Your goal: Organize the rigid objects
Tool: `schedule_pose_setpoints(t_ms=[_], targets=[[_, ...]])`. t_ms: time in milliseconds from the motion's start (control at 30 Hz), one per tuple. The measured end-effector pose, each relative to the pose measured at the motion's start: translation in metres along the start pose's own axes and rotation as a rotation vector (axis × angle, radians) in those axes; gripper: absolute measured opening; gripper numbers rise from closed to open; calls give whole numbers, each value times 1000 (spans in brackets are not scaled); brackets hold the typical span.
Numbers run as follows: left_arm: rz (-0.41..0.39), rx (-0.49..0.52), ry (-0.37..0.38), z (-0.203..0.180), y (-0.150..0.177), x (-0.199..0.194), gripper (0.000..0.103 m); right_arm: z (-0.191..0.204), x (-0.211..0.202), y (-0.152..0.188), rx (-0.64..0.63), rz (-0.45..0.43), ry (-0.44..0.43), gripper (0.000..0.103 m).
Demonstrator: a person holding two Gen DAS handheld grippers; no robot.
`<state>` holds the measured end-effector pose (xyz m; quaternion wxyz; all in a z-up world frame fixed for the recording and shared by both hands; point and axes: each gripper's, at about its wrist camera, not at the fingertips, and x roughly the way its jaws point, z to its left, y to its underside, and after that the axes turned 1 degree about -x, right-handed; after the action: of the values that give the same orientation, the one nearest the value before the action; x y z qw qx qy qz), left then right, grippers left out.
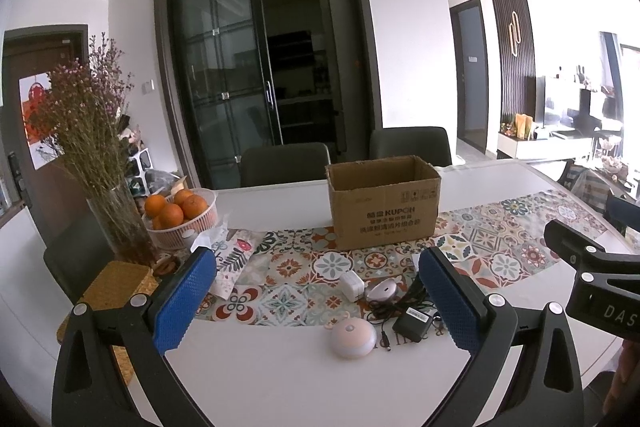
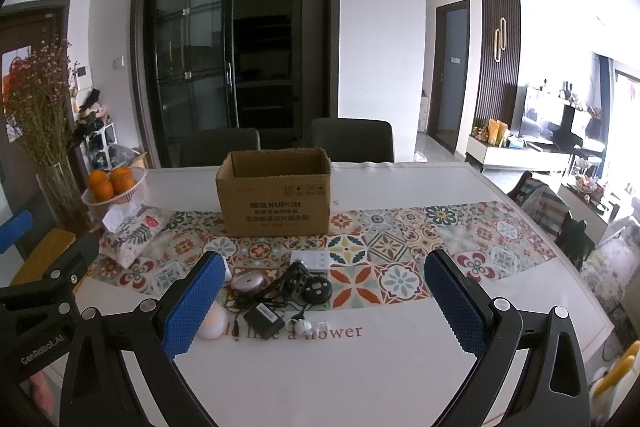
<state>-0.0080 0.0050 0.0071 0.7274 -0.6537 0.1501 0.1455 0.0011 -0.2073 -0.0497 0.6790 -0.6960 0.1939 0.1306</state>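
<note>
Apparently nothing is sorted yet: the cardboard box (image 2: 275,191) stands open on the patterned runner (image 2: 404,239), and no contents show from this angle. In front of it lie the small things: a white dome light (image 1: 353,338), black adapter (image 2: 264,320) with tangled cable, silver puck (image 2: 248,283), white charger (image 1: 352,285), black disc (image 2: 318,288), white remote (image 2: 310,260). Both the left tool (image 1: 318,301) and right tool (image 2: 322,303) hover wide apart, holding nothing, above the worktop (image 2: 320,379).
</note>
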Motion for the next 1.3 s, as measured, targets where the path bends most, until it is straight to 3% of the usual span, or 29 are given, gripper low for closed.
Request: schedule_pose_setpoints(t_ms=[400,800,1300], targets=[[23,0,14,0,3,9,103,0,6,6,1,14,-3,101],[109,10,40,-1,20,29,103,8,32,23,15,100,-12,101],[306,-4,83,-11,61,85,103,13,89,57,17,270,-37,101]])
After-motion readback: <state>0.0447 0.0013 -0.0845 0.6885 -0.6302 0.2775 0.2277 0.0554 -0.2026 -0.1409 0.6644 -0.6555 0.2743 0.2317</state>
